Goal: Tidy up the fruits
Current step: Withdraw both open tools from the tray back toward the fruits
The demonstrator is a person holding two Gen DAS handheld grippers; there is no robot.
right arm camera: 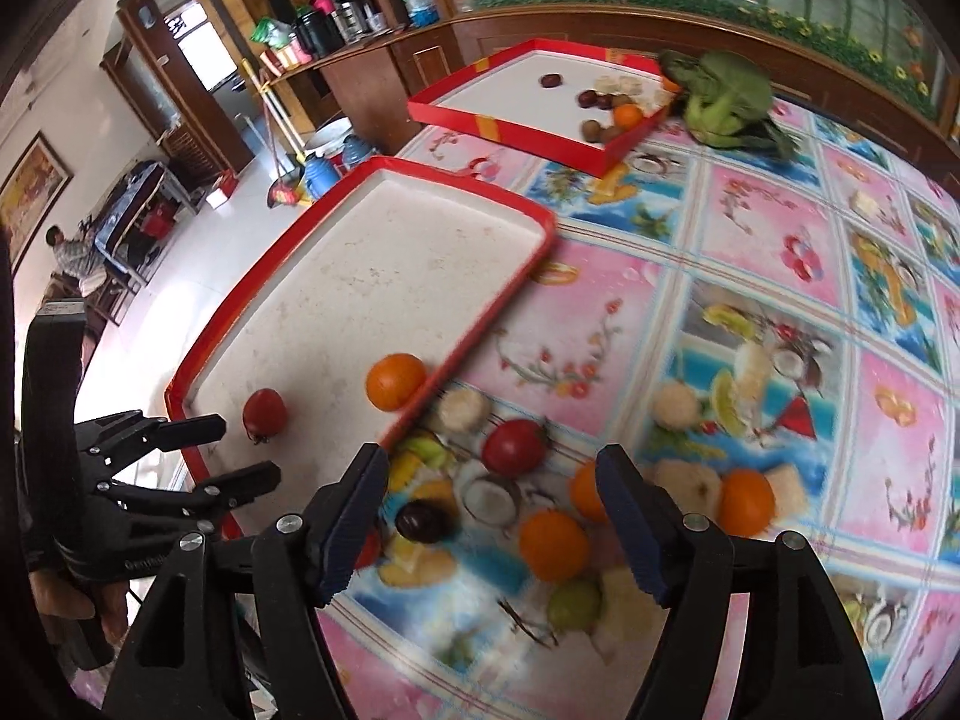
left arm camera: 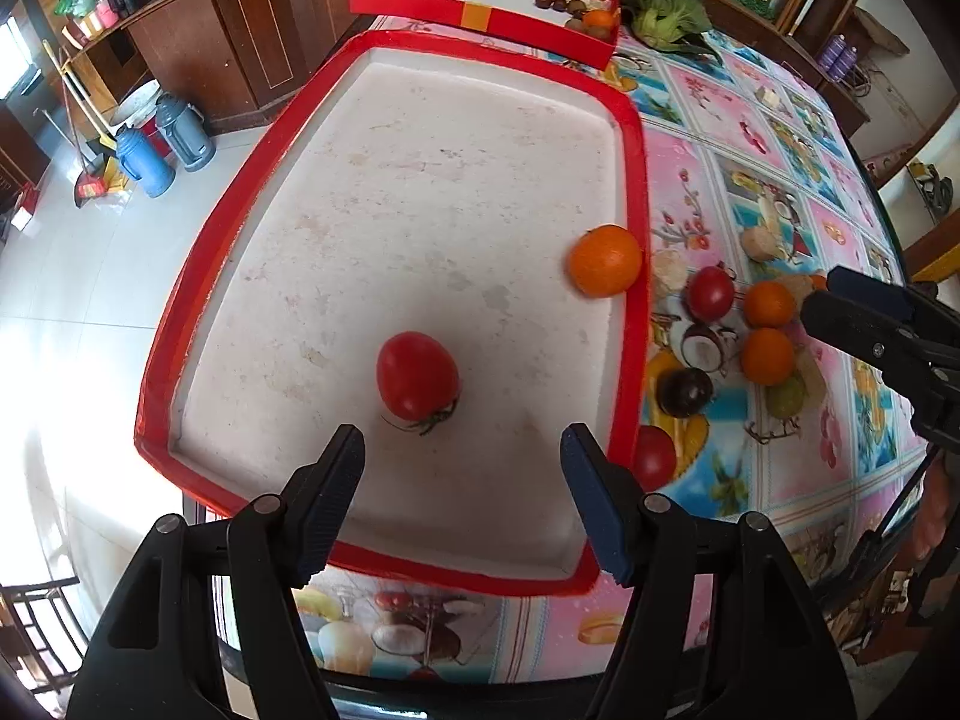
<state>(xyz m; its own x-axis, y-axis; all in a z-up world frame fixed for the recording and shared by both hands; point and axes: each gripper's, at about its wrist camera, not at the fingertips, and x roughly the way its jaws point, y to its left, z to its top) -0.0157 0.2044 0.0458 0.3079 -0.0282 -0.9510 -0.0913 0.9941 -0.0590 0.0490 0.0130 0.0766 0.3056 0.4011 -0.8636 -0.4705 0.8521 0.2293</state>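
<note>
In the left wrist view my left gripper stands open over the near end of a white tray with a red rim. Nothing is between its fingers. A red tomato lies on the tray just ahead of them. An orange rests against the tray's right rim. In the right wrist view my right gripper is open and empty above a heap of fruit on the tablecloth: a tomato, a dark plum, oranges and a green fruit.
A second red tray with several small fruits stands at the back. A leafy green vegetable lies beside it. The table edge runs along the tray's left side, with floor and blue flasks below. A person sits far off.
</note>
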